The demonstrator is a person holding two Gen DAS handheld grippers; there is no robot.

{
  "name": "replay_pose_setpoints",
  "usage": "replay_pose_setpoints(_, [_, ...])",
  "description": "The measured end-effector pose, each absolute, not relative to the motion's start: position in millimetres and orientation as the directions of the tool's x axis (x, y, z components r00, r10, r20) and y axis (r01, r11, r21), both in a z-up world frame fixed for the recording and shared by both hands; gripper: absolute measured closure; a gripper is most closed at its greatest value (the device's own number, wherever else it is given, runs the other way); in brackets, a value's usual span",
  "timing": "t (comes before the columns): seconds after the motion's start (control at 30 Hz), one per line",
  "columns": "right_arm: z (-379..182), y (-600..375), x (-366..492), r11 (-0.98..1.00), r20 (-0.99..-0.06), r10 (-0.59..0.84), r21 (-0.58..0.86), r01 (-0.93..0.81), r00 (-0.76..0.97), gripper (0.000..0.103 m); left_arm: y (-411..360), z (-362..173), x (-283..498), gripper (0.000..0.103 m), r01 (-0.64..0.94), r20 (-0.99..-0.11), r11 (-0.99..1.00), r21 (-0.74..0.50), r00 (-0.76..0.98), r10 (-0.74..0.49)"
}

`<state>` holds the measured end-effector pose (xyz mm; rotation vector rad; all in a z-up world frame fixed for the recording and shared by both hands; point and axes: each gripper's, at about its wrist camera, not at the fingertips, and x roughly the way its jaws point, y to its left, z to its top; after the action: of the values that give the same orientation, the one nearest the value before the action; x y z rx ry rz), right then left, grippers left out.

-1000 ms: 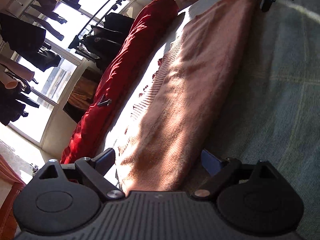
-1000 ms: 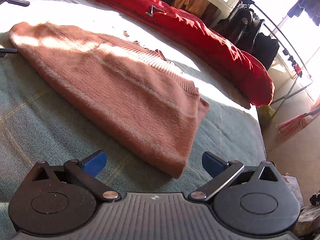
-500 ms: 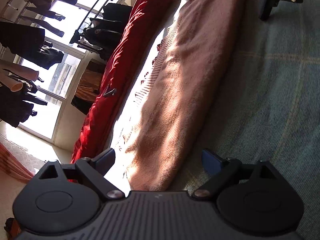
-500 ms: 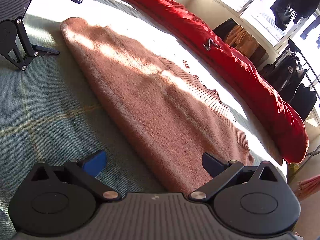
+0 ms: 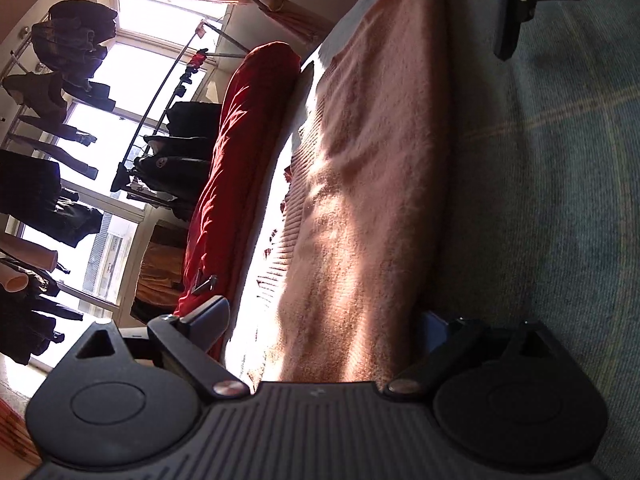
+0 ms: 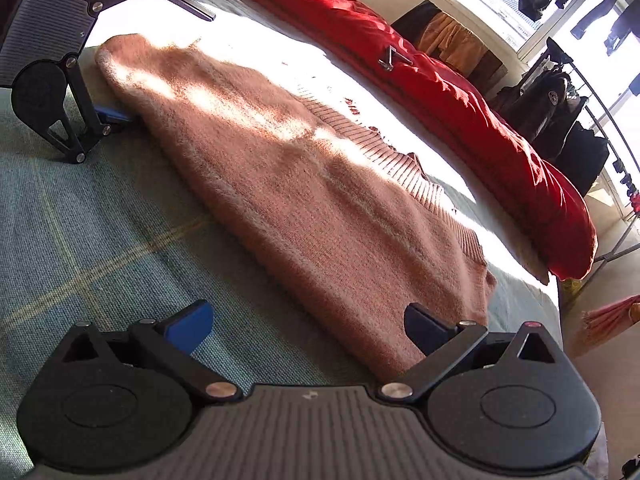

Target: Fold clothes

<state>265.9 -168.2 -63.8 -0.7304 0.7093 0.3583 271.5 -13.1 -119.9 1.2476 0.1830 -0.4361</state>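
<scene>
Pink sweater (image 6: 304, 184) on sunlit green bedspread (image 6: 80, 240), both tools (image 5: 326, 320) (image 6: 308, 326) spread wide

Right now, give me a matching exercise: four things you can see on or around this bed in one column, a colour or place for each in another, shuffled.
Things:
1. sweater
2. duvet
3. bed cover
4. left tongs

Descriptions:
A. red, along the far side
B. green, with faint pale lines
C. at the sweater's far end
D. fuzzy pink, folded long

Pairs: 1-D, 2-A, 3-B, 4-C
</scene>
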Motion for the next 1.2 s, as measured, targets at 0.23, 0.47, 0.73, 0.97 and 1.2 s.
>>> replay_pose_setpoints(0.23, [-55.9,-99.3,279.0,0.61,-0.676,0.132,-0.521,-0.596,0.725,0.0,14.1,-113.2,268.2,0.007,0.4,-0.339,0.347,0.848,0.914,-0.224])
replay_pose_setpoints(0.47, [-83.3,-36.2,305.9,0.476,-0.646,0.133,-0.624,-0.62,0.752,0.0,26.6,-99.9,271.5,0.007,0.383,-0.309,0.441,0.812,0.922,-0.231])
replay_pose_setpoints(0.73, [-77.7,-39.1,311.4,0.47,-0.519,0.103,-0.726,-0.502,0.848,0.0,19.6,-114.2,272.1,0.007,0.408,-0.341,0.387,0.827,0.911,-0.232])
replay_pose_setpoints(0.97, [-61.9,-52.5,315.8,0.543,-0.516,0.123,-0.68,-0.493,0.848,0.0,12.4,-107.1,301.8,0.007,0.369,-0.322,0.463,0.806,0.93,-0.18])
replay_pose_setpoints(1.2, [-91.1,-102.4,311.4,0.467,-0.536,0.013,-0.743,-0.479,0.844,0.0,25.7,-105.3,298.1,0.007,0.38,-0.353,0.46,0.802,0.924,-0.147])
